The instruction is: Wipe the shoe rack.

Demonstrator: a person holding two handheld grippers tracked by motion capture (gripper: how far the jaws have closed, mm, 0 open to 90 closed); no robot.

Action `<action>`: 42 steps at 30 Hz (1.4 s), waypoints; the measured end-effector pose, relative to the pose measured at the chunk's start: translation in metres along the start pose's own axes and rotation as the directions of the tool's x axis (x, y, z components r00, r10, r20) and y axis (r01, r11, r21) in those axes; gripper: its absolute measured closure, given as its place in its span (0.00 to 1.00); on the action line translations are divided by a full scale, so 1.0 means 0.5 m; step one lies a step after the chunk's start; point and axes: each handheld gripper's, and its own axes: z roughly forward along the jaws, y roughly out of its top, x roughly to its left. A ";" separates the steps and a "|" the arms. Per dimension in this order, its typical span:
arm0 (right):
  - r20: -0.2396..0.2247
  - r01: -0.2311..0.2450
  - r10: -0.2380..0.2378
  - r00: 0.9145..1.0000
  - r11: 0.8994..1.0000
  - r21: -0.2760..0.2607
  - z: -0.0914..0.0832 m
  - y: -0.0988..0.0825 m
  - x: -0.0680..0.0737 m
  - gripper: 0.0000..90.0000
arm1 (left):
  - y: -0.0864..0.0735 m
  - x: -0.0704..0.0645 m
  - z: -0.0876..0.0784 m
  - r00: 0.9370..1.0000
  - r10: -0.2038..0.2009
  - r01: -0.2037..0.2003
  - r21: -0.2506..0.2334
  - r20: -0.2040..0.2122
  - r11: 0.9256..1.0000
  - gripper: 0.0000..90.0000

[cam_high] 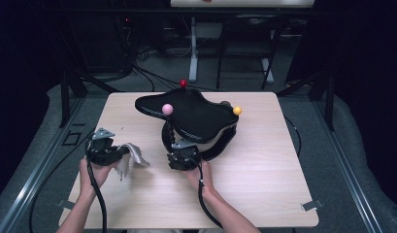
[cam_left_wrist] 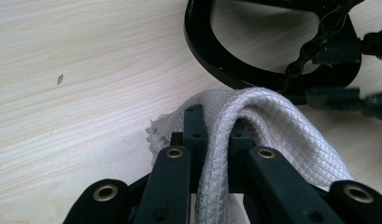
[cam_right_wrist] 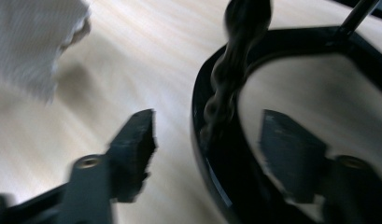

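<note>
My left gripper [cam_high: 108, 153] is shut on a folded grey-white cloth [cam_high: 133, 158] just above the table's left part; in the left gripper view its jaws [cam_left_wrist: 216, 135] pinch a ridge of the quilted cloth [cam_left_wrist: 272, 121]. A black stand with a curved top plate [cam_high: 196, 114] rests on a black ring base [cam_high: 220, 145]. My right gripper [cam_high: 183, 158] is at the near side of that base. In the right gripper view its jaws [cam_right_wrist: 209, 128] stand apart, astride the base rim [cam_right_wrist: 212, 186] and a knobbly black post [cam_right_wrist: 235, 56], with neither pad touching.
Pink [cam_high: 167, 109], red [cam_high: 183, 83] and orange [cam_high: 237, 110] balls sit on stalks around the top plate. The light wooden table [cam_high: 264, 184] has bare room at the right and front. Dark floor, cables and desk legs lie beyond its far edge.
</note>
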 end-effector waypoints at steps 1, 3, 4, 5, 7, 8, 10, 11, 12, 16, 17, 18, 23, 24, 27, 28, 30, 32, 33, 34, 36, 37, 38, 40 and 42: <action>-0.001 0.002 -0.002 1.000 1.000 -0.018 0.003 0.006 0.000 0.49 | 0.000 0.001 0.000 1.000 0.000 0.000 0.002 0.000 1.000 0.92; 0.021 -0.006 0.007 1.000 1.000 -0.029 0.006 0.016 0.001 0.58 | -0.001 0.000 0.001 1.000 -0.001 0.001 0.001 0.001 1.000 0.92; 0.022 -0.012 0.013 1.000 0.999 -0.035 0.010 0.019 0.001 0.59 | -0.001 0.000 0.001 1.000 -0.001 0.001 0.002 0.001 1.000 0.92; 0.038 -0.014 0.015 0.999 0.999 -0.040 0.014 0.021 0.002 0.63 | -0.001 0.000 0.002 1.000 -0.002 0.002 0.001 0.001 1.000 0.92; 0.054 -0.016 0.019 0.998 0.999 -0.045 0.020 0.024 0.003 0.71 | -0.001 -0.001 0.001 1.000 0.003 -0.003 0.004 0.001 1.000 0.92; 0.064 -0.009 0.011 0.998 0.999 -0.032 0.019 0.024 0.004 0.76 | -0.001 -0.001 0.000 1.000 0.003 -0.003 0.003 0.002 1.000 0.92; 0.081 -0.001 0.003 0.997 1.000 -0.028 0.019 0.024 0.005 0.81 | -0.002 -0.002 0.001 1.000 0.002 -0.002 0.004 0.003 1.000 0.92; 0.080 -0.005 0.008 0.997 0.999 -0.032 0.018 0.024 0.005 0.82 | -0.002 -0.002 0.001 1.000 0.002 -0.002 0.003 0.003 1.000 0.92; 0.077 -0.007 0.010 0.997 0.999 -0.036 0.018 0.024 0.005 0.82 | -0.002 -0.002 0.002 1.000 0.004 -0.004 0.004 0.004 1.000 0.92; 0.072 -0.004 0.007 0.997 0.999 -0.040 0.016 0.023 0.001 0.82 | -0.002 -0.003 0.000 1.000 0.002 -0.002 0.003 0.003 1.000 0.92; 0.073 -0.007 0.010 0.997 0.999 -0.041 0.015 0.022 0.000 0.82 | -0.002 -0.003 -0.001 1.000 -0.002 0.002 0.005 0.004 1.000 0.92; 0.075 -0.004 0.007 0.997 0.999 -0.039 0.012 0.020 -0.002 0.83 | -0.003 -0.003 -0.001 1.000 0.002 -0.002 0.005 0.004 1.000 0.92; 0.068 -0.016 0.020 0.998 0.999 -0.047 -0.002 0.006 -0.017 0.83 | -0.003 -0.003 0.001 1.000 0.002 -0.002 0.006 0.004 1.000 0.92; 0.060 -0.021 0.024 0.998 0.999 -0.046 -0.005 0.003 -0.021 0.83 | -0.003 -0.003 0.001 1.000 0.004 -0.004 0.008 0.005 1.000 0.92; 0.052 -0.022 0.024 0.998 0.999 -0.041 -0.016 -0.004 -0.029 0.83 | -0.002 -0.004 0.002 1.000 0.005 -0.005 0.004 0.003 1.000 0.92; 0.046 -0.026 0.028 0.999 0.999 -0.043 -0.019 -0.007 -0.032 0.83 | -0.002 -0.005 0.003 1.000 0.001 -0.001 0.005 0.002 1.000 0.92; 0.039 -0.030 0.032 0.999 0.999 -0.043 -0.026 -0.013 -0.039 0.83 | -0.002 -0.005 0.004 1.000 0.001 -0.001 0.009 0.004 1.000 0.92; 0.036 -0.047 0.048 0.998 0.998 -0.038 -0.033 -0.018 -0.044 0.82 | -0.002 -0.007 0.004 1.000 0.005 -0.005 0.008 0.004 1.000 0.92; 0.040 -0.050 0.052 0.998 0.998 -0.037 -0.035 -0.021 -0.046 0.81 | -0.002 -0.008 0.004 1.000 0.006 -0.007 0.009 0.006 1.000 0.92; 0.039 -0.060 0.062 0.997 0.997 -0.055 -0.035 -0.024 -0.047 0.80 | -0.001 -0.009 0.004 1.000 0.008 -0.008 0.009 0.009 1.000 0.92; 0.035 -0.060 0.062 0.997 0.997 -0.049 -0.038 -0.027 -0.050 0.78 | -0.001 -0.012 0.005 1.000 0.011 -0.011 0.011 0.010 1.000 0.92; 0.049 -0.055 0.058 0.997 0.997 -0.051 -0.038 -0.028 -0.049 0.77 | -0.001 -0.013 0.005 1.000 0.012 -0.012 0.010 0.010 1.000 0.92; 0.052 -0.065 0.068 0.996 0.996 -0.062 -0.037 -0.029 -0.048 0.75 | -0.001 -0.014 0.006 1.000 0.014 -0.014 0.011 0.009 1.000 0.92; 0.055 -0.071 0.075 0.996 0.996 -0.062 -0.033 -0.033 -0.049 0.75 | -0.001 -0.013 0.006 1.000 0.012 -0.012 0.009 0.009 1.000 0.92; 0.052 -0.060 0.064 0.997 0.994 -0.089 -0.029 -0.036 -0.043 0.81 | -0.001 -0.012 0.006 1.000 0.008 -0.008 0.012 0.012 1.000 0.92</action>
